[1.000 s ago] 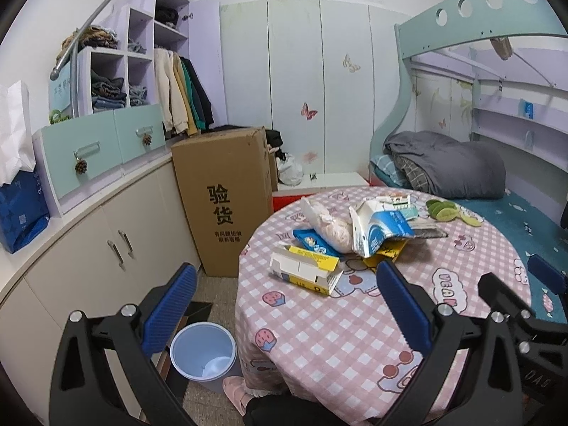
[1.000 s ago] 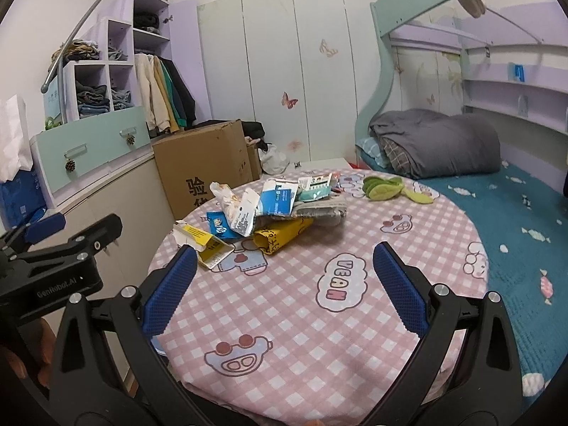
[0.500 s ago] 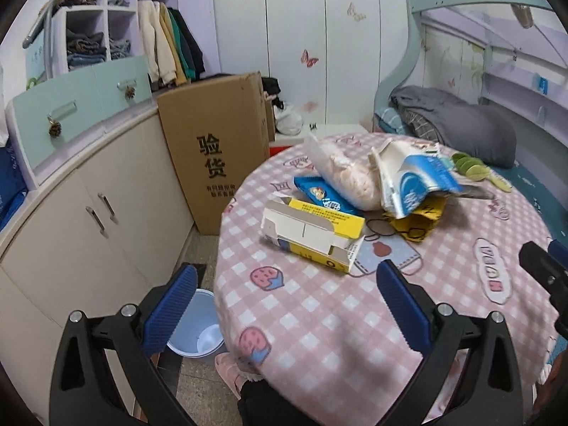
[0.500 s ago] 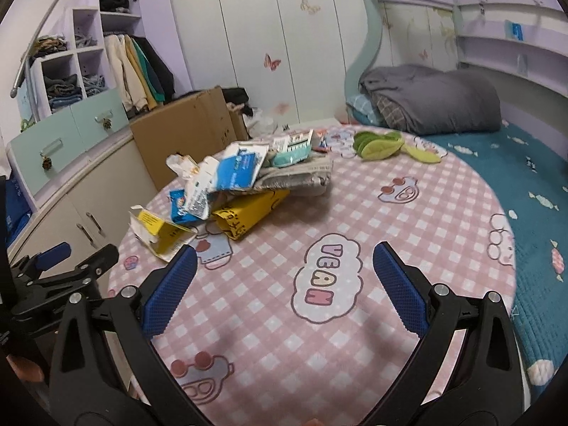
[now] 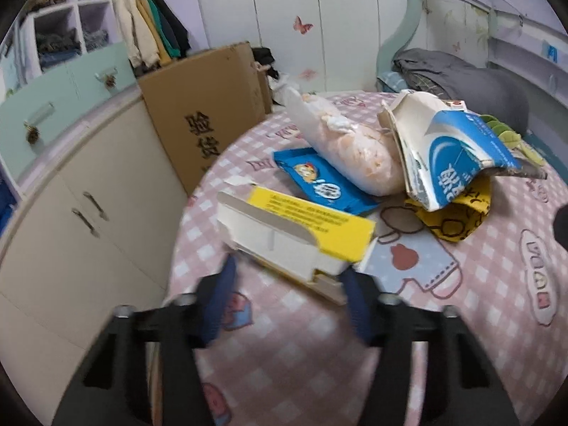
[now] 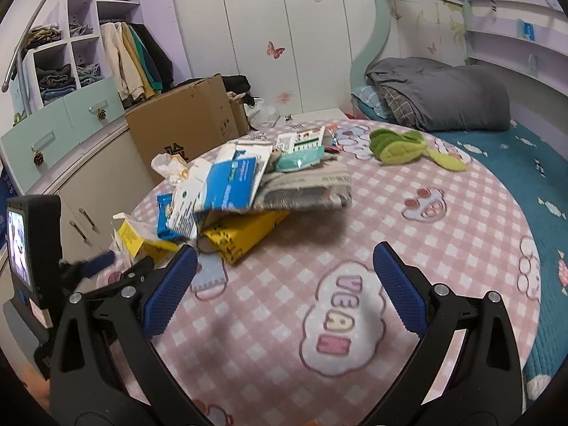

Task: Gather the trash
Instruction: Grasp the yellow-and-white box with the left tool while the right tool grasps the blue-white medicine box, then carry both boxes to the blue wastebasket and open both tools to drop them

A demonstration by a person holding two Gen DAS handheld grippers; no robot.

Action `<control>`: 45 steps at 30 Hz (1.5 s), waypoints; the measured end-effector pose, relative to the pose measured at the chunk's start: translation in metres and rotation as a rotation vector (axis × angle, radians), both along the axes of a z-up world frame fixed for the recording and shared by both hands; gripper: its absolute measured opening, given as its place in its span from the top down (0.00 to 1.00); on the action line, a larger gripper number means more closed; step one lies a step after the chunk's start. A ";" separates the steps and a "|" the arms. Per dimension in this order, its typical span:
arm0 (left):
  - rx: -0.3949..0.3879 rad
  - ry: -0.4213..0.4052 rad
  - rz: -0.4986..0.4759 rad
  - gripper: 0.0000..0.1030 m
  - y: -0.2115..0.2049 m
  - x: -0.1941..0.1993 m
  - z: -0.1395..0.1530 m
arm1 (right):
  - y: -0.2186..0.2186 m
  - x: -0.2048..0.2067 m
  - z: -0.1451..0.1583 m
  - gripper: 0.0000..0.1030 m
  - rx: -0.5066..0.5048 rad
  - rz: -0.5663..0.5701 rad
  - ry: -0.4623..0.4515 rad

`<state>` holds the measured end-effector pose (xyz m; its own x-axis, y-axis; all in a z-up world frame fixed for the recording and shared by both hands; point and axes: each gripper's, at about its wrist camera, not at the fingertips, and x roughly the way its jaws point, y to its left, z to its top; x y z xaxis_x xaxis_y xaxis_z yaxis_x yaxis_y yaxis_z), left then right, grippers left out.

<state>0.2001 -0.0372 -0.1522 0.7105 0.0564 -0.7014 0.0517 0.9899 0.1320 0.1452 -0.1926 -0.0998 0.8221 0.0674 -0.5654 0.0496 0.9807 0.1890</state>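
A round table point(image 6: 408, 213) in a pink checked cloth carried a heap of trash: a torn blue-and-white bag point(image 5: 451, 156), a clear bag point(image 5: 351, 149), a blue wrapper point(image 5: 319, 181) and a flattened yellow-and-white box point(image 5: 294, 230) near the table's edge. The left gripper point(image 5: 287, 284) was closing, its blurred jaws either side of the box's near corner, not clearly pressing it. The right gripper point(image 6: 284, 284) hung spread wide over bare cloth.

We brought the left gripper point(image 5: 287, 277) down and in over the pink checked table point(image 5: 479, 301) until its blue fingers point(image 5: 222, 294) flanked the near end of the yellow-and-white carton point(image 5: 294, 234), and its jaws, wide open before, were closing on it. The right gripper point(image 6: 284, 280) also came nearer the trash pile point(image 6: 248, 191), jaws unchanged.
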 end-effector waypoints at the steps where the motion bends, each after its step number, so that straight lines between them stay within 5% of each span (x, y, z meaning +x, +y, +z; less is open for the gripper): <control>1: -0.022 0.011 0.001 0.77 0.003 0.001 0.000 | 0.001 0.002 0.002 0.06 0.000 0.004 -0.004; 5: -0.090 -0.014 0.020 0.97 0.018 -0.004 0.006 | 0.010 0.014 0.013 0.06 -0.017 0.020 -0.024; 16: -0.169 -0.105 0.036 0.98 0.043 -0.023 0.031 | 0.044 0.080 0.016 0.07 -0.115 0.084 0.036; 22: -0.221 -0.116 0.033 0.98 0.059 -0.025 0.040 | 0.048 0.101 0.007 0.46 -0.151 0.106 0.120; 36: -0.359 -0.171 0.025 0.98 0.099 -0.050 0.067 | 0.062 0.056 0.056 0.48 -0.123 0.138 -0.022; 41: -0.337 -0.193 0.098 0.98 0.134 -0.060 0.068 | 0.107 0.046 0.068 0.48 -0.106 0.256 -0.038; 45: -0.315 -0.169 0.210 0.98 0.182 -0.060 0.051 | 0.170 0.053 0.048 0.48 -0.075 0.397 0.005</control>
<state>0.1400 0.1451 -0.1011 0.8129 0.0134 -0.5823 -0.1518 0.9700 -0.1896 0.1978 -0.0223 -0.0522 0.7378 0.3375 -0.5846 -0.3349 0.9350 0.1171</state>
